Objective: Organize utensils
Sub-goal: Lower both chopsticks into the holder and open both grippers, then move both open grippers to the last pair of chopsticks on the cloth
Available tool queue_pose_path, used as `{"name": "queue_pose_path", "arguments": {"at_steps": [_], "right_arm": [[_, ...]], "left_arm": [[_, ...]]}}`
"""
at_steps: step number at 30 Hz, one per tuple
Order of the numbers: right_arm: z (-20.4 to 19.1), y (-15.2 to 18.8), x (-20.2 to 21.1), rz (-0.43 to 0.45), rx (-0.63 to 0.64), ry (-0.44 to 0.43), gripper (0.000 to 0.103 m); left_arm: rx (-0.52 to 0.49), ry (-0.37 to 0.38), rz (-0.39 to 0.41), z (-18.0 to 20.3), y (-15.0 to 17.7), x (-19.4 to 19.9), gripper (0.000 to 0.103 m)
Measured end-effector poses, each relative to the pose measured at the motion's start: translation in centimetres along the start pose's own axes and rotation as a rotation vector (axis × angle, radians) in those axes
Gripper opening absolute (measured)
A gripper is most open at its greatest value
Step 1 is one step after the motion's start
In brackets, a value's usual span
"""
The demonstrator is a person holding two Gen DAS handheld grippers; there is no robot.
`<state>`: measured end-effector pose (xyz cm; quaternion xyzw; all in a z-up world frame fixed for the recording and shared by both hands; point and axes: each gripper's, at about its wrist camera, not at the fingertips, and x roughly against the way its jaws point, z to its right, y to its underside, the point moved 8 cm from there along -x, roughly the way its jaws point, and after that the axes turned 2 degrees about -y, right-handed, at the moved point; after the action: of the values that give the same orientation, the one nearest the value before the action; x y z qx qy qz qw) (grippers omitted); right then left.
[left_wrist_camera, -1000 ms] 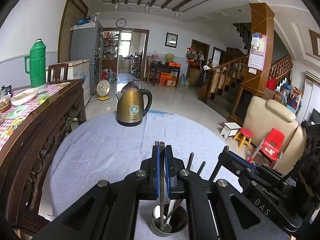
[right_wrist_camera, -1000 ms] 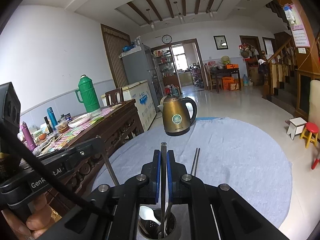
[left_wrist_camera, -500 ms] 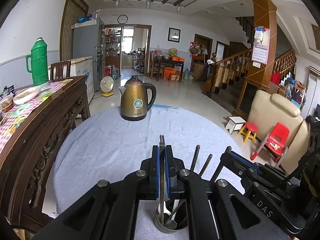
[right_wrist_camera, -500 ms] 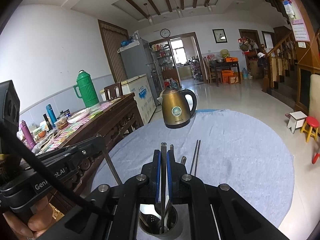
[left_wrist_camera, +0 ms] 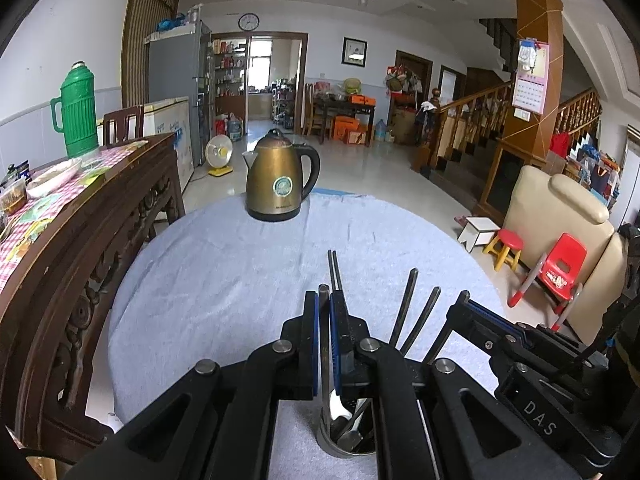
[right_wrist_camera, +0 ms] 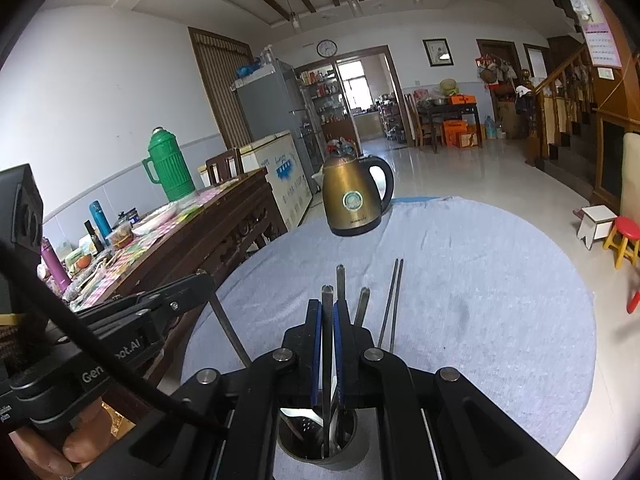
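A round metal utensil cup [left_wrist_camera: 348, 442] stands near the front of the blue-clothed table and also shows in the right wrist view [right_wrist_camera: 320, 446]. It holds several utensils. My left gripper [left_wrist_camera: 324, 320] is shut on a metal utensil handle [left_wrist_camera: 324, 344] that reaches down into the cup. My right gripper [right_wrist_camera: 328, 320] is shut on another utensil handle [right_wrist_camera: 328, 356], also over the cup. A pair of metal chopsticks [right_wrist_camera: 394, 304] lies on the cloth past the cup; it also shows in the left wrist view [left_wrist_camera: 334, 270].
A brass electric kettle [left_wrist_camera: 278, 180] stands at the far side of the round table [left_wrist_camera: 224, 272]. A dark carved wooden sideboard [left_wrist_camera: 80, 232] with a green thermos [left_wrist_camera: 78, 116] and clutter runs along the left. Sofa and red child's chair [left_wrist_camera: 560, 268] stand right.
Both grippers have sunk lower over the cup with their utensils, which now reach deeper into it. The chopsticks on the cloth have come into the left wrist view.
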<state>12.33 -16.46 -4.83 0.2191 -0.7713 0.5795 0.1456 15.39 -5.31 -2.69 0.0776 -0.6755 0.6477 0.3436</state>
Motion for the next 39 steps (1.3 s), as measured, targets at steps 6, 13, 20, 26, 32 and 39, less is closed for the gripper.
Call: {"name": "queue_pose_path", "arguments": {"at_steps": [6, 13, 20, 26, 32, 39], "right_arm": [[0.4, 0.8, -1.1, -0.051, -0.037, -0.013, 0.008], [0.8, 0.3, -0.5, -0.03, -0.072, -0.049, 0.009], [2.6, -1.4, 1.1, 0.054, -0.124, -0.029, 0.026], [4.7, -1.6, 1.5, 0.069, -0.172, 0.006, 0.026], [6.6, -1.8, 1.7, 0.077, -0.214, 0.033, 0.026], [9.0, -1.3, 1.1, 0.058, -0.264, 0.066, 0.026]], "left_arm": [[0.005, -0.01, -0.051, -0.3, 1.0, -1.0, 0.006], [-0.002, -0.055, -0.064, -1.0, 1.2, -1.2, 0.038], [-0.007, -0.108, -0.036, -1.8, 0.9, -0.9, 0.05], [0.007, -0.127, -0.046, -2.4, 1.0, -1.2, 0.05], [0.016, -0.145, -0.049, -3.0, 1.0, -1.8, 0.05], [0.029, -0.155, -0.065, -3.6, 1.2, -2.7, 0.05]]}}
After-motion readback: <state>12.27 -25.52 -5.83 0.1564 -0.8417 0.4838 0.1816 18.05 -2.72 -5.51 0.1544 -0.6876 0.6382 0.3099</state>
